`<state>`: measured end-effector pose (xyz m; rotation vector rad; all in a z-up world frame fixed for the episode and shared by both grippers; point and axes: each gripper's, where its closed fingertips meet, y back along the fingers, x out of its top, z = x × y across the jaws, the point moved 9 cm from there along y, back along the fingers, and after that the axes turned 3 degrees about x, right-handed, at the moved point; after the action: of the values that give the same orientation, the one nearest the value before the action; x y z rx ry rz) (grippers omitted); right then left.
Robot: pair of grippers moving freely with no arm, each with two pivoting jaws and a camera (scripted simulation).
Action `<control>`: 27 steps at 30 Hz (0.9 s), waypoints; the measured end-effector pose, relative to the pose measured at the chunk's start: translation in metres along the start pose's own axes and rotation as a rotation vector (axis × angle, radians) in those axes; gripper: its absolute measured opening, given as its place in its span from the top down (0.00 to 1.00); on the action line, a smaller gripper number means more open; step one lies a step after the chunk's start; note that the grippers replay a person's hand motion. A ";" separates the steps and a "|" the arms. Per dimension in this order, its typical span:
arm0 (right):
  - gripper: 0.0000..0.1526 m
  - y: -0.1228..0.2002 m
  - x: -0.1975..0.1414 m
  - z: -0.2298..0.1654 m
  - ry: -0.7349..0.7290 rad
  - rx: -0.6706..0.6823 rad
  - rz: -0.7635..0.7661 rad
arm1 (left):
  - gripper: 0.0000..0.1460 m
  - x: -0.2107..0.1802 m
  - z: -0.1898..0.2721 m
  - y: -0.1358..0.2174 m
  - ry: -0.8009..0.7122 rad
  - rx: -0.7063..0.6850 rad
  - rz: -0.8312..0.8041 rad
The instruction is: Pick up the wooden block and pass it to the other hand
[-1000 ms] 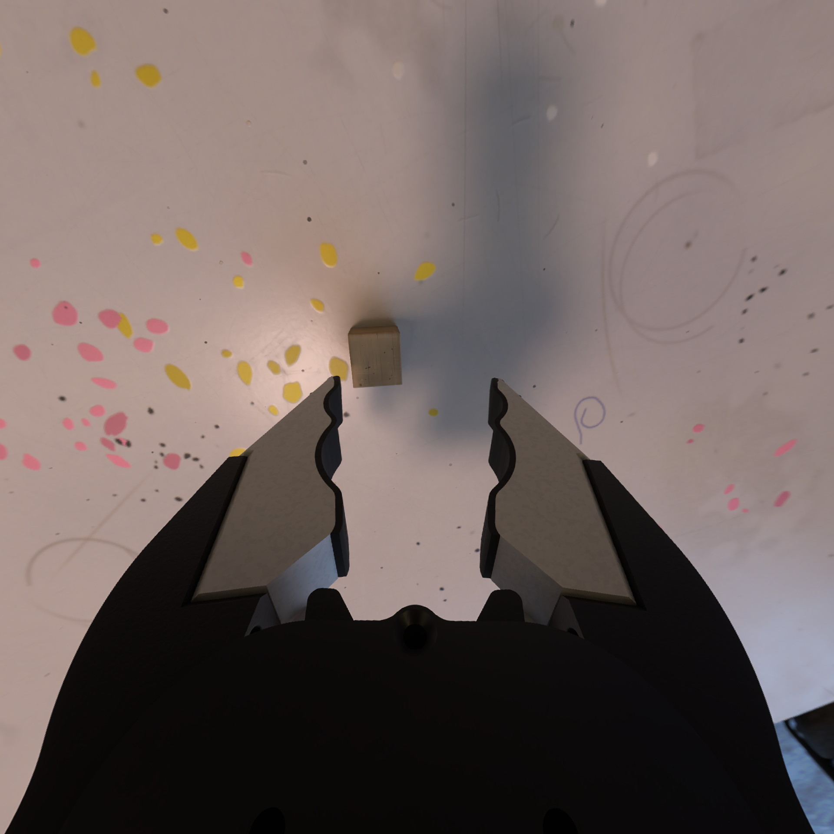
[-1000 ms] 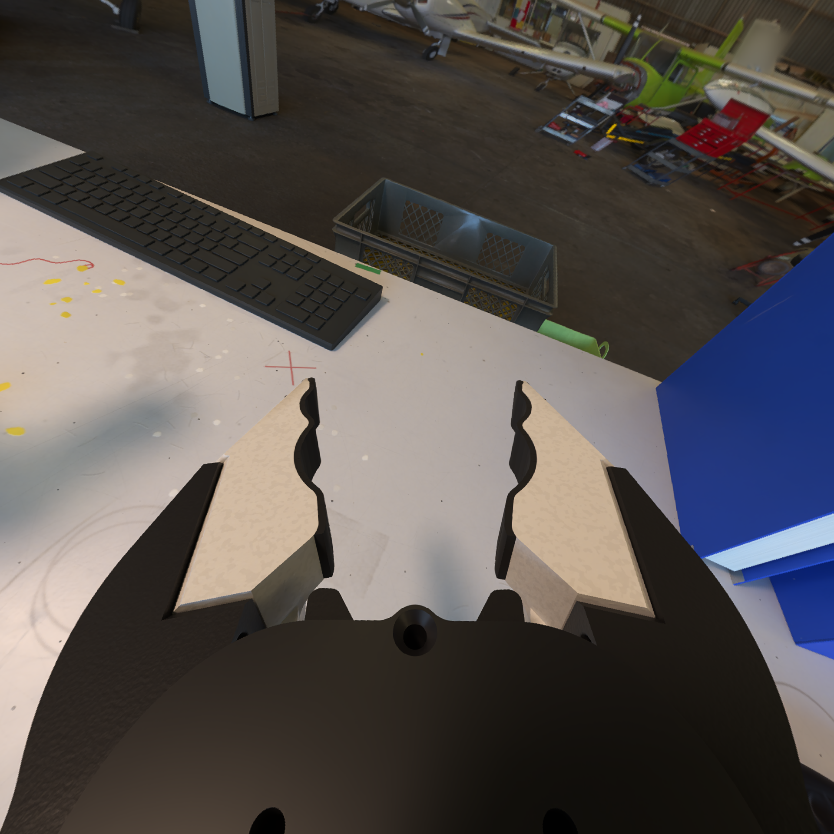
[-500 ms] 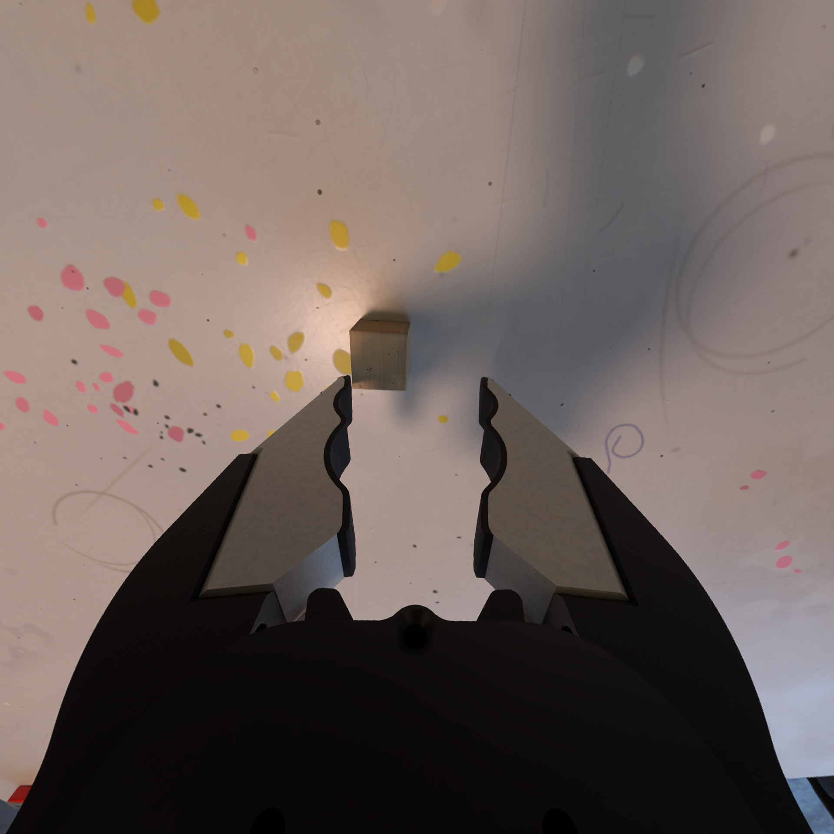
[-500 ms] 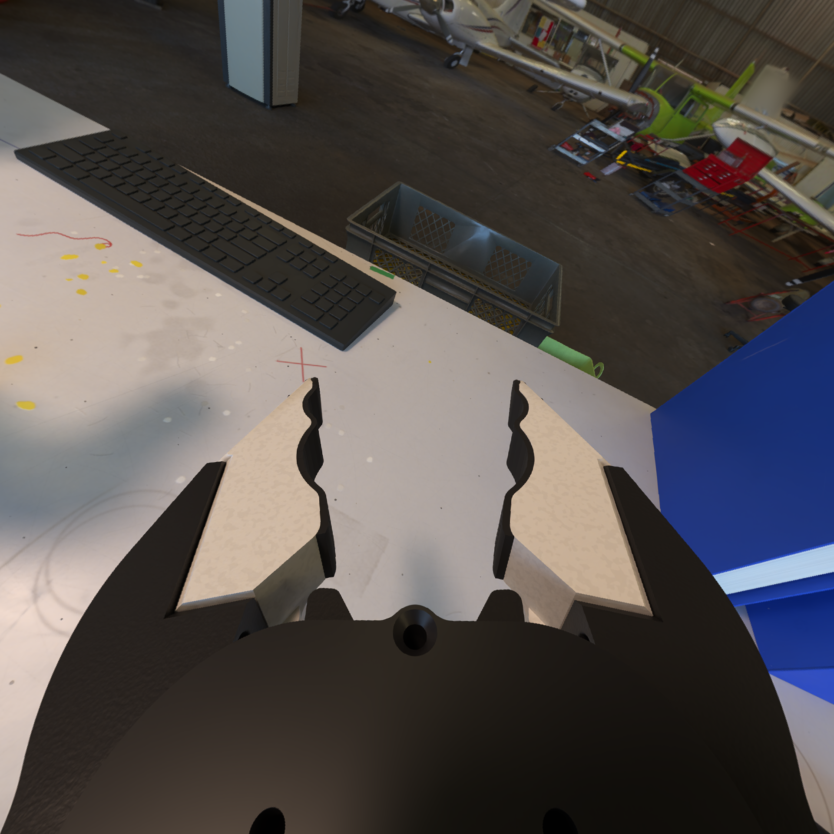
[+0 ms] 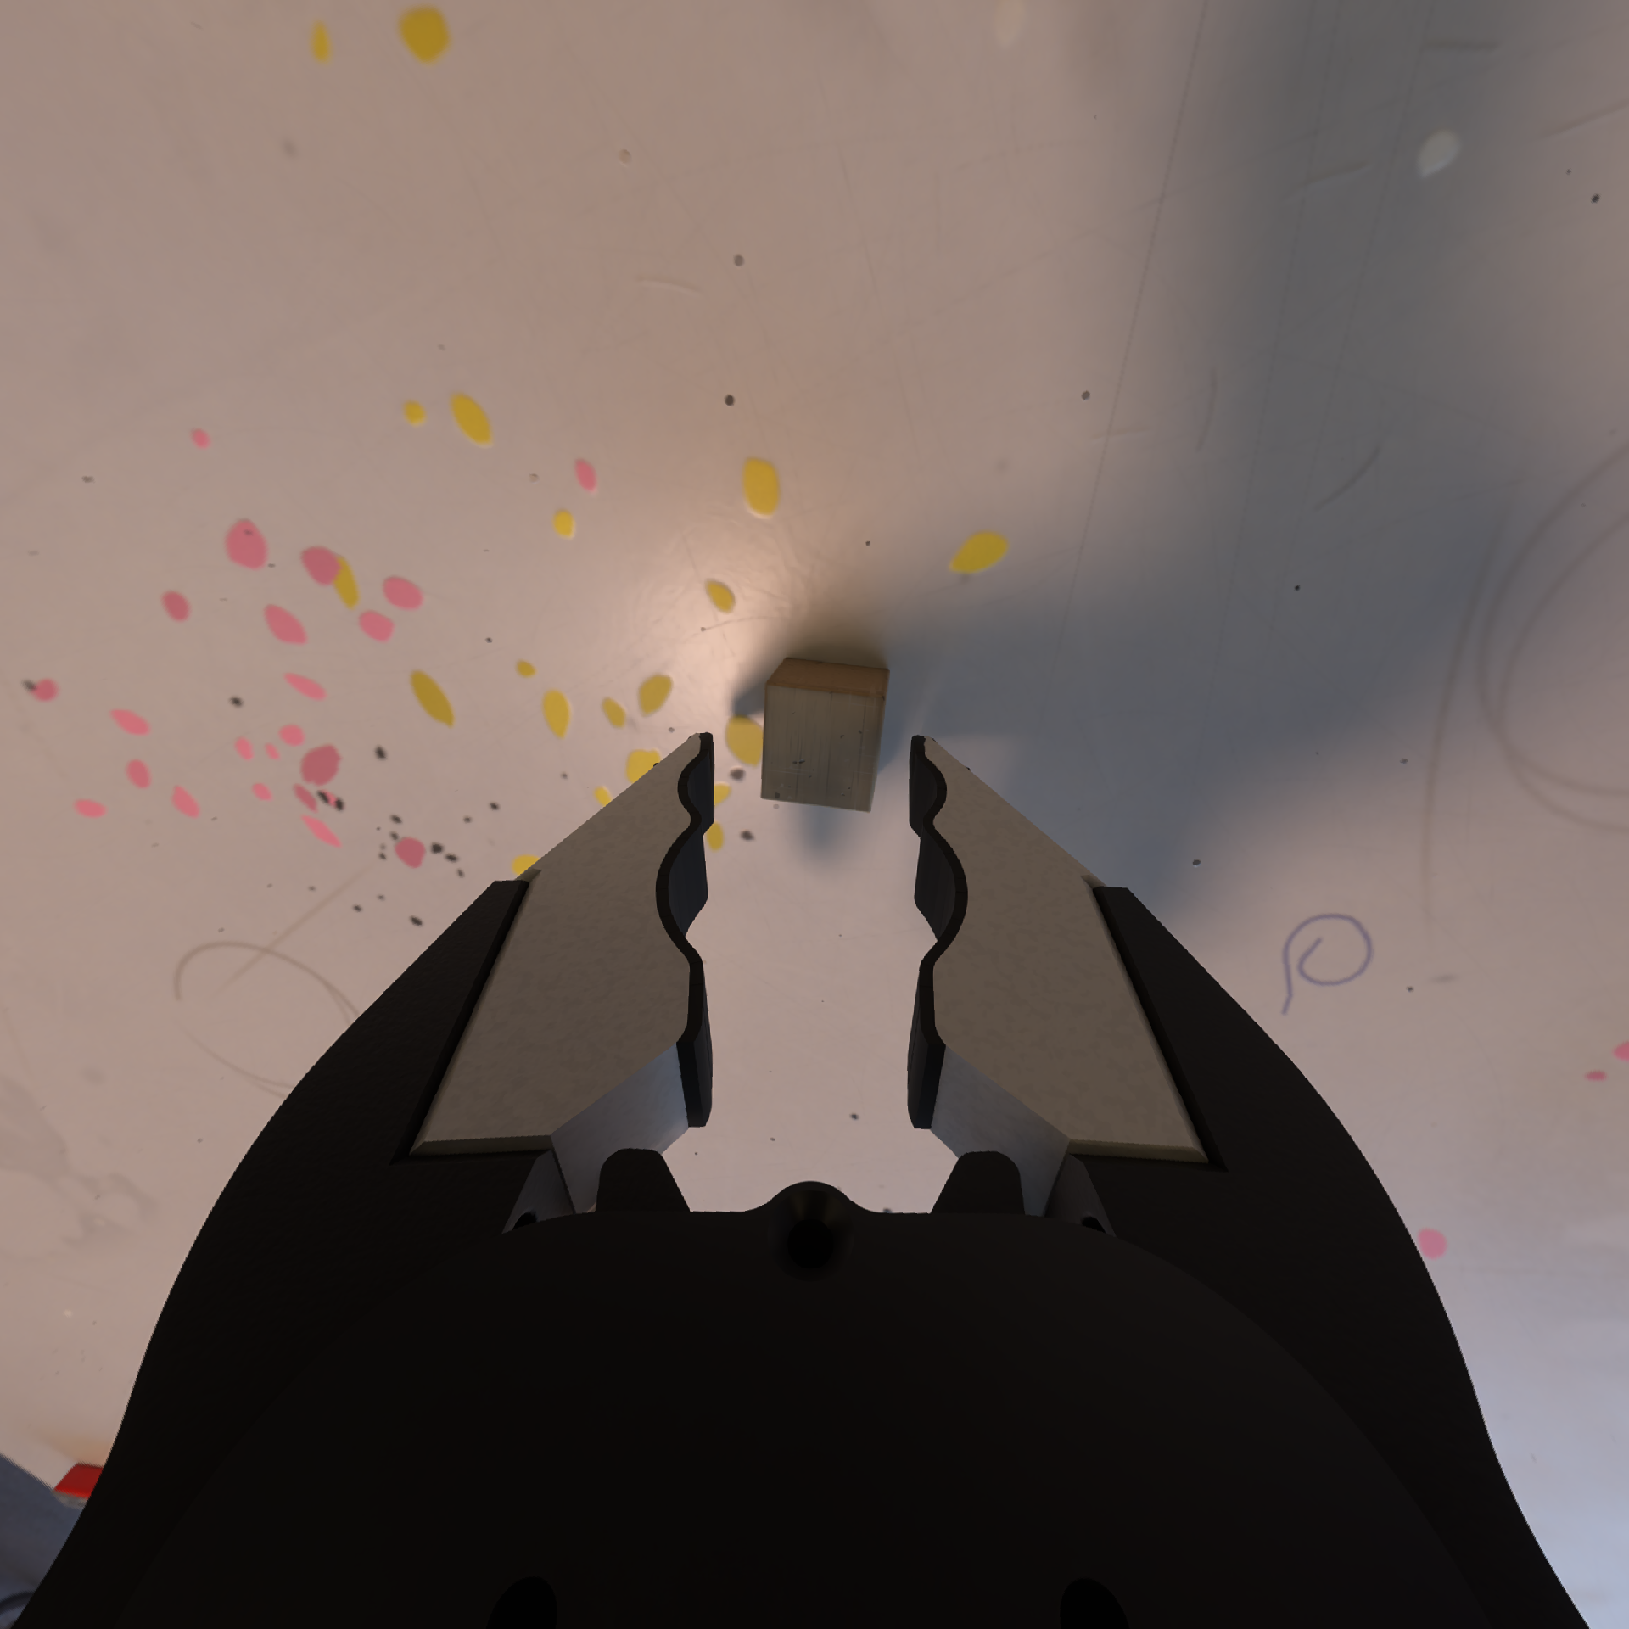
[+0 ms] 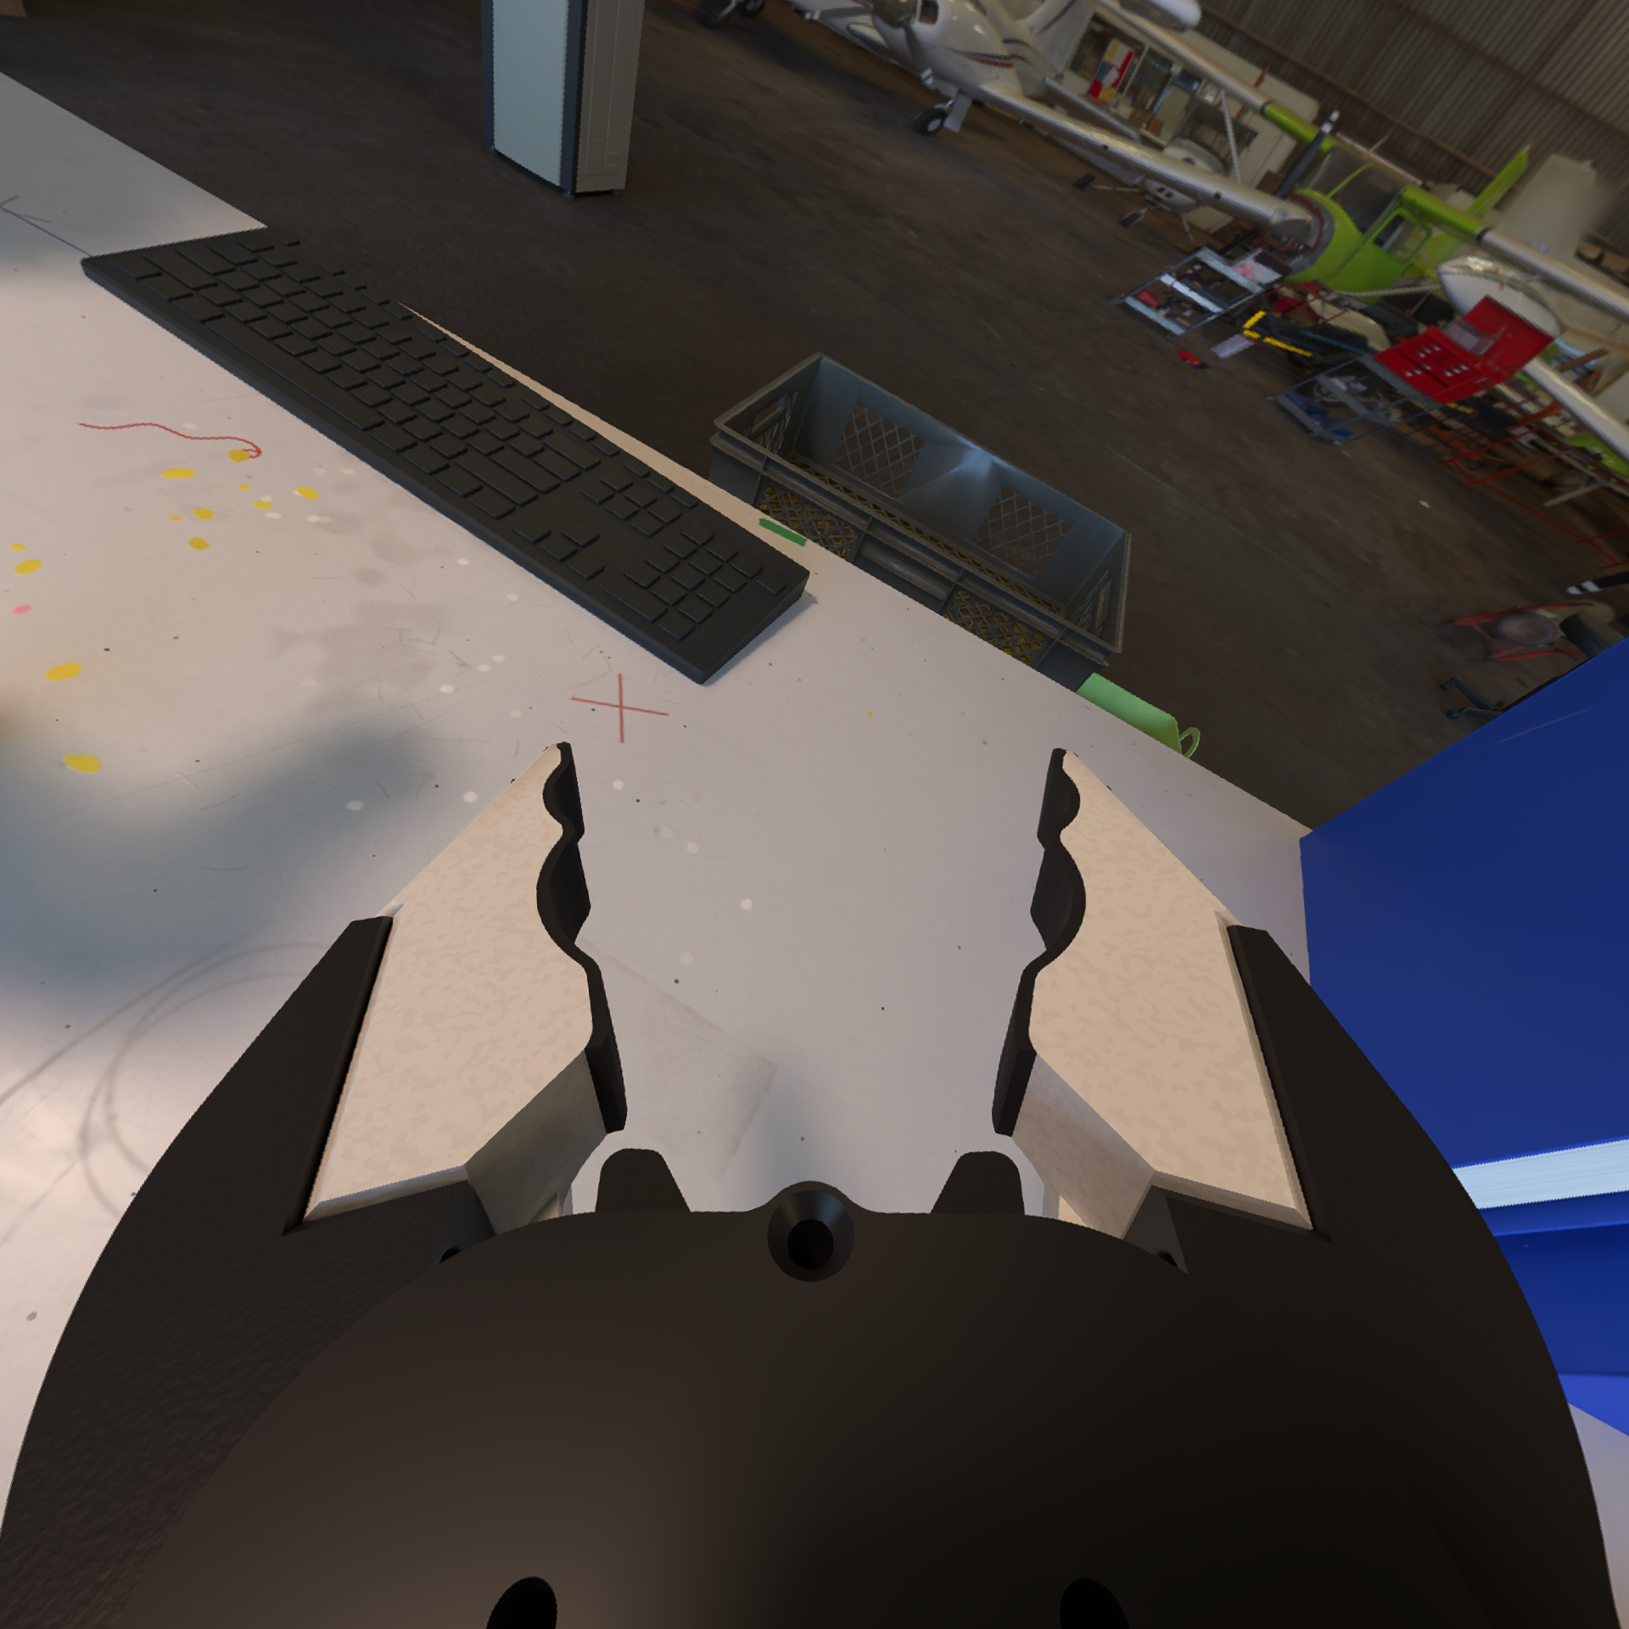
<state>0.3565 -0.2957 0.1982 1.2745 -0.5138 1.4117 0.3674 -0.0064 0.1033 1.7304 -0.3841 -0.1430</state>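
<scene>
Just ahead, wooden block (image 5: pixel 824 736), between left gripper (image 5: pixel 811 749) tips

No readable text shows; the table (image 6: pixel 793 881) bears only scribbles and a red cross (image 6: pixel 621 707).

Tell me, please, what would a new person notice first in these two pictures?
In the left wrist view, a small wooden block stands on a white table spattered with yellow and pink paint, just beyond the open left gripper. In the right wrist view, the open right gripper points toward a black keyboard and a grey crate.
</scene>
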 end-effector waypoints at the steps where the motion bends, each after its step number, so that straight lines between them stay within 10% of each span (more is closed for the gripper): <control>1: 0.32 0.000 0.000 0.000 0.000 0.001 -0.001 | 0.70 0.000 -0.001 -0.002 -0.006 -0.023 -0.012; 14: 0.31 0.003 0.008 -0.010 -0.094 0.219 0.108 | 0.83 0.001 -0.011 0.036 -0.149 -0.348 0.151; 22: 0.25 0.011 0.032 -0.048 -0.364 0.833 0.339 | 0.83 -0.020 -0.032 0.104 -0.470 -0.834 0.900; 27: 0.29 0.000 0.045 -0.083 -0.631 1.255 0.347 | 0.83 -0.048 -0.040 0.133 -0.783 -0.739 1.451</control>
<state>0.3314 -0.2053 0.2115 2.7943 -0.2112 1.6404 0.3110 0.0268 0.2352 0.3185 -1.7850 0.1103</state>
